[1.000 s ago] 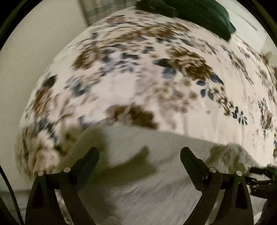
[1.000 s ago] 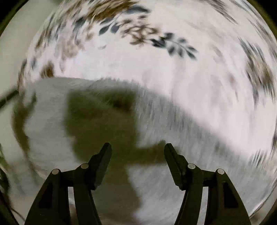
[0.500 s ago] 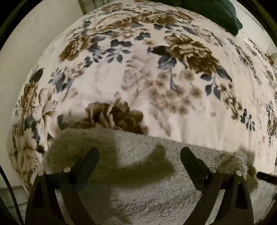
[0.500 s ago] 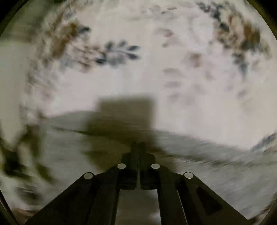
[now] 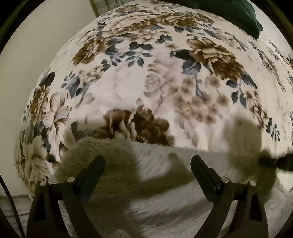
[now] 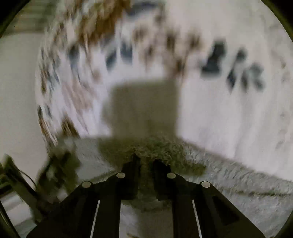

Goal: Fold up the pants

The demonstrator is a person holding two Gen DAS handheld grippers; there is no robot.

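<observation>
The pants [image 5: 164, 197] are pale grey and fleecy and lie across the near part of a floral bedspread [image 5: 146, 82]. My left gripper [image 5: 148, 165] is open and hovers over the pants, with nothing between its fingers. My right gripper [image 6: 146, 162] is shut on a bunched fold at the pants' edge [image 6: 164, 148], which puckers up between the fingertips. The right wrist view is blurred by motion. The right gripper's dark tip shows at the right edge of the left wrist view [image 5: 280, 161].
A dark green cloth [image 5: 236, 14] lies at the far end of the bed. The bed's left edge drops to a pale floor [image 5: 27, 55]. A checked fabric [image 5: 106, 4] shows at the far left corner.
My right gripper, open a second ago, closed on the pants' edge and has lifted and turned with it. The left gripper stays open and has barely shifted.
</observation>
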